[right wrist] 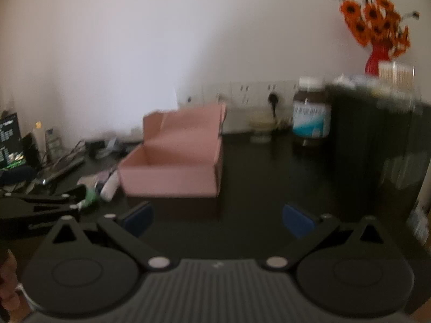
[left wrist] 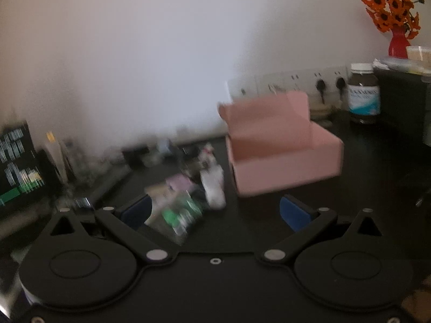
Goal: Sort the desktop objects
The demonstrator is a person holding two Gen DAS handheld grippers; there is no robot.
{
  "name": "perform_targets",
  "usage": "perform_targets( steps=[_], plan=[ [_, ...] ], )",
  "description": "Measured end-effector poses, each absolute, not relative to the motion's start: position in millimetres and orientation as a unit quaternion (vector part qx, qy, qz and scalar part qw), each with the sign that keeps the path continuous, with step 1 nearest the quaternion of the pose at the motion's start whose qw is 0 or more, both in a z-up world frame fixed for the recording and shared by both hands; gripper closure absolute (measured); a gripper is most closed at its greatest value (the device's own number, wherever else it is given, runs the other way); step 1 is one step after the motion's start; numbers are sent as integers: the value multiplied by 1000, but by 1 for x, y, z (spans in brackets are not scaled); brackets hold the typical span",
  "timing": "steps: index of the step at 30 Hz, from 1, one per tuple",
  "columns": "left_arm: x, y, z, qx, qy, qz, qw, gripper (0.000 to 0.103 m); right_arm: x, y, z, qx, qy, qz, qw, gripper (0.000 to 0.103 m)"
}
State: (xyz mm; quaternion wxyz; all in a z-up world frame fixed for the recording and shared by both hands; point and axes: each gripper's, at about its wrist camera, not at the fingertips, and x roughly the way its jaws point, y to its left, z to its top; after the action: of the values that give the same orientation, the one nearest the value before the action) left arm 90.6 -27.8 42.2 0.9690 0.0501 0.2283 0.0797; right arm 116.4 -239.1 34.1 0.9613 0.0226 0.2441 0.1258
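Observation:
An open pink cardboard box (left wrist: 282, 158) stands on the dark desk (left wrist: 371, 177), lid raised at its back. Left of it lies a blurred heap: a white tube (left wrist: 214, 185), a pale purple item (left wrist: 179, 184) and a green-printed packet (left wrist: 180, 214). My left gripper (left wrist: 215, 212) is open just short of the heap, its left blue pad beside the packet. In the right wrist view the pink box (right wrist: 172, 169) sits straight ahead, and my right gripper (right wrist: 218, 219) is open in front of it with nothing between its fingers. The left gripper (right wrist: 54, 204) shows at that view's left, near the white tube (right wrist: 110, 187).
A brown pill bottle (left wrist: 363, 97) stands by the wall sockets (left wrist: 320, 83). A tall black cabinet (right wrist: 377, 148) at the right carries a red vase of orange flowers (right wrist: 375, 56). A lit screen (left wrist: 17, 161) and cables (right wrist: 59, 164) crowd the left.

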Motion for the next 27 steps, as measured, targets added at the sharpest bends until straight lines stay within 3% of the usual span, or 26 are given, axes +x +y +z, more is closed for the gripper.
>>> perform_targets(
  steps=[12,27],
  plan=[
    [86,-10,9,5,292,60,954,0,104,-224,-9,19,292,143,945,1],
    [87,-1,-5,-22,325,42,944,0,110,-209,-17,-12,294,147,944,1]
  ],
)
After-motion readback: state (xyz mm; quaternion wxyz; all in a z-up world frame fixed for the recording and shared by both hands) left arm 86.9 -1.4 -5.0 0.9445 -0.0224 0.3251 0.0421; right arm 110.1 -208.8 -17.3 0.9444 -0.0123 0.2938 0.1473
